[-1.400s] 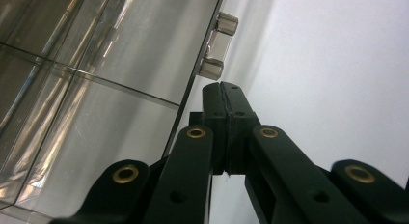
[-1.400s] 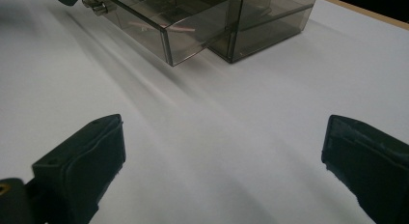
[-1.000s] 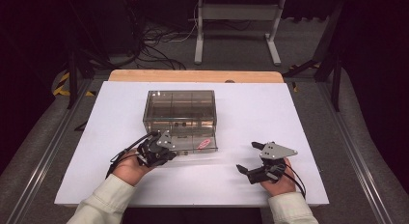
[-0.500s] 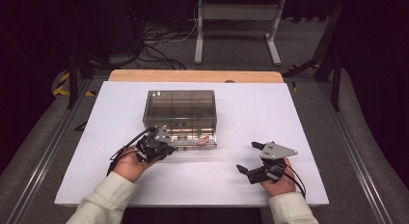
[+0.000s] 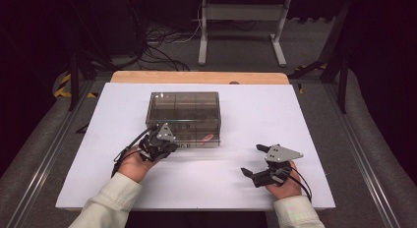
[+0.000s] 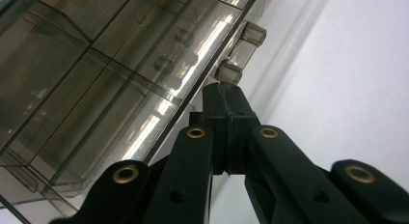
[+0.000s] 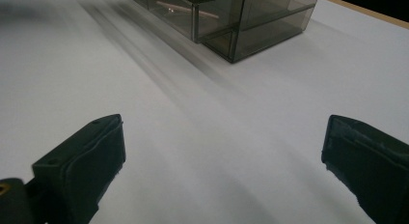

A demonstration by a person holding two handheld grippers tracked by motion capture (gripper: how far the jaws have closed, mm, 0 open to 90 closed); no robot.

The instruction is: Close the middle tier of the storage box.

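My two grippers (image 5: 160, 139) (image 5: 263, 161) are black with grey top plates. The compartment box (image 5: 184, 117) is smoky transparent brown. The table (image 5: 295, 115) is white, its far edge tan wood.

My right gripper (image 7: 222, 161) hangs over the bare white table (image 7: 193, 137), its two black jaws spread wide apart with nothing between them. Ahead of me, toward the table's far edge, sits a smoky clear plastic box (image 7: 231, 21) split into compartments. In one compartment lies a thin pale stick (image 7: 185, 9), perhaps a small tool; I cannot tell more. A strip of wooden edge (image 7: 366, 14) shows at the far right corner
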